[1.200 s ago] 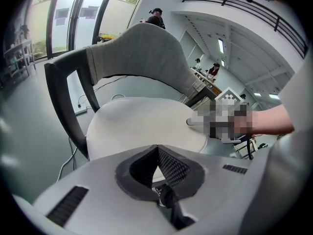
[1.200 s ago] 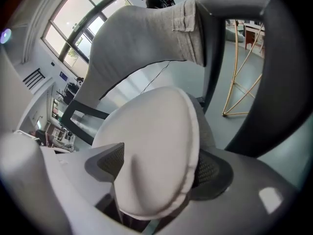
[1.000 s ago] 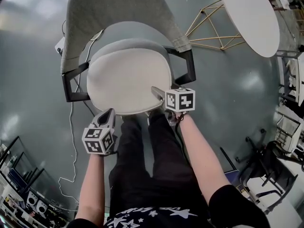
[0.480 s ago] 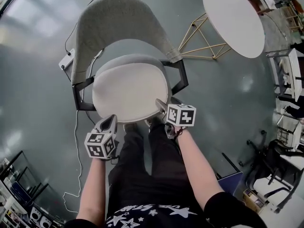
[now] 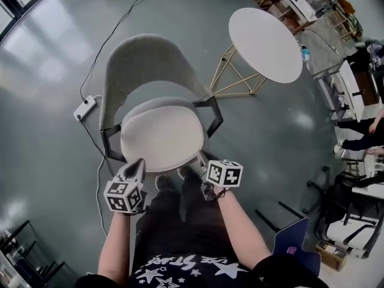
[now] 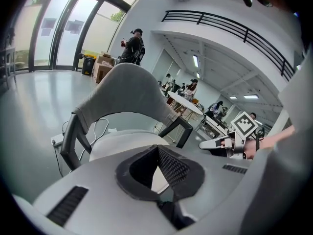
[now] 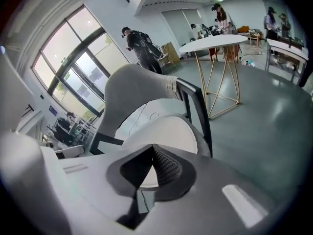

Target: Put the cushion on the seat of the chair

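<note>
The cream cushion (image 5: 161,138) lies flat on the grey chair (image 5: 144,65) seat, just ahead of the left gripper (image 5: 138,162) and right gripper (image 5: 200,157), whose jaws are pressed together on nothing.

A round white table (image 5: 264,44) on thin gold wire legs (image 5: 222,66) stands on the glossy grey floor (image 5: 42,161). A white power strip (image 5: 85,108) lies on that floor, and a dark cable (image 5: 119,29) runs from it toward the top edge of the head view. A flat blue panel (image 5: 294,245) sits at the lower right. In the left gripper view, a person in dark clothes (image 6: 133,45) stands near cardboard boxes (image 6: 100,68) beside tall windows (image 6: 63,33).
</note>
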Tool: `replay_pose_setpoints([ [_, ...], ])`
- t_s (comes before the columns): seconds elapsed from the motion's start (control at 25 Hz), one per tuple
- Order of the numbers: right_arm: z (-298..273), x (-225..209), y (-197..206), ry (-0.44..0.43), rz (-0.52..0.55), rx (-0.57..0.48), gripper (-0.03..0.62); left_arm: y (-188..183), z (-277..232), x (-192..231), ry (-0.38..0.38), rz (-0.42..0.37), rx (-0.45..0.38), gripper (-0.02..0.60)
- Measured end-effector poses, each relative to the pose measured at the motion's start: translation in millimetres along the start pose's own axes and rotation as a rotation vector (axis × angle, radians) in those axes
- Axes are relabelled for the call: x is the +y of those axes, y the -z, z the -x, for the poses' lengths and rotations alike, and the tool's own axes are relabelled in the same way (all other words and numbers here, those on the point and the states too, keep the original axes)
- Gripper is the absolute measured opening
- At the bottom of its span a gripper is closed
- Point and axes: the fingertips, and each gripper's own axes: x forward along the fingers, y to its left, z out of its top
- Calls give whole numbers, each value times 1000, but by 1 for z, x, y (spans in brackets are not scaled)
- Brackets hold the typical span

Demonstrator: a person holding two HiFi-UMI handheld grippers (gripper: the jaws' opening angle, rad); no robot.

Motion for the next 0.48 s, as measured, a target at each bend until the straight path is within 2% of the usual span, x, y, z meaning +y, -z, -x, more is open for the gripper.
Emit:
replay_pose_setpoints([
  [0.08, 13, 14, -1, -21, 9, -17, 3, -6, 6, 2, 14, -8, -11, 9],
  [0.24, 36, 42, 4, -63, 98, -12, 3, -14, 17, 1, 37, -45, -9, 9],
  [0.36, 53, 60, 4, -92, 158, -6, 3, -28, 31, -5, 39, -61, -36, 9],
  [0.48, 61, 73, -4, -134, 167, -16, 3, -41, 44, -12, 27, -66, -71, 9],
])
